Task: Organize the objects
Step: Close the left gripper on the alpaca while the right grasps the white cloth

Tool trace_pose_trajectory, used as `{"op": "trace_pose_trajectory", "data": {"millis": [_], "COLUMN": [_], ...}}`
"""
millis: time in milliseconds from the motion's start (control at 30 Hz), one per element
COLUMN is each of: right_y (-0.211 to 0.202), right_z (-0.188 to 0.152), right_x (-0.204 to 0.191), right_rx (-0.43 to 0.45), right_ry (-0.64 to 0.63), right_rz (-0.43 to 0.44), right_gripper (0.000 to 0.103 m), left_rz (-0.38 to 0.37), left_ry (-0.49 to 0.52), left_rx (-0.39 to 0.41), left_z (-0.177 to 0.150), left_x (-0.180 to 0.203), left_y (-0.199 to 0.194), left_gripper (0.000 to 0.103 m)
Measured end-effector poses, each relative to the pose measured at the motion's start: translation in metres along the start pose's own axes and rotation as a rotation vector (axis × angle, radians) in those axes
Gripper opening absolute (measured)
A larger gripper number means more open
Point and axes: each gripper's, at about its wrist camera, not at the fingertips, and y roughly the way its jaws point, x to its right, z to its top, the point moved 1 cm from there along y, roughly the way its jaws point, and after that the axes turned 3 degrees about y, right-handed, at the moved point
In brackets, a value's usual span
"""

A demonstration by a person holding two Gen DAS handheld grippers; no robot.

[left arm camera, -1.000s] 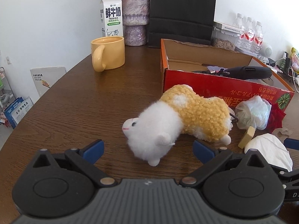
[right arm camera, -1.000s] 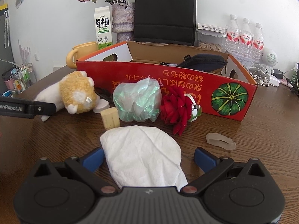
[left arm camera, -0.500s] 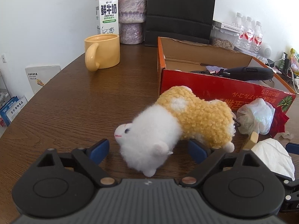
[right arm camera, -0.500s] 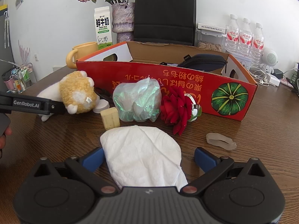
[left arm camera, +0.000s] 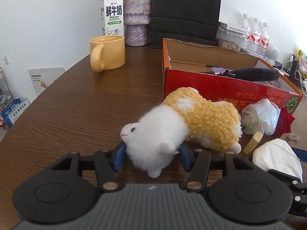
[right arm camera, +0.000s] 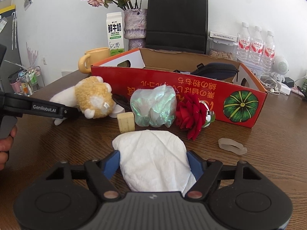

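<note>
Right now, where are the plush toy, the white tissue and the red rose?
plush toy [left arm camera: 209,118], left wrist view, on its yellow woolly back.
white tissue [right arm camera: 151,153], right wrist view, on the middle of its crumpled top.
red rose [right arm camera: 190,113], right wrist view, on the petals of the bloom.

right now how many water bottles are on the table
3: water bottles side by side at the far right by the wall, left, middle, right. More may be hidden behind them.
</note>
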Motion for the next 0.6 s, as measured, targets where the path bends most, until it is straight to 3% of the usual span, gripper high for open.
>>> {"op": "trace_pose_trajectory", "data": {"millis": [600], "right_y": [-0.024], "right_z": [-0.008], "right_x": [-0.003], "right_rx": [0.084], "right_ry": [0.006], "right_rz": [-0.002], "right_gripper": [0.074], "left_rz": [0.029], "left_ry": [-0.029], "left_rx": [0.062], "left_z": [-0.011], "left_x": [-0.011], "left_y": [-0.038], "left_gripper": [0.047]}}
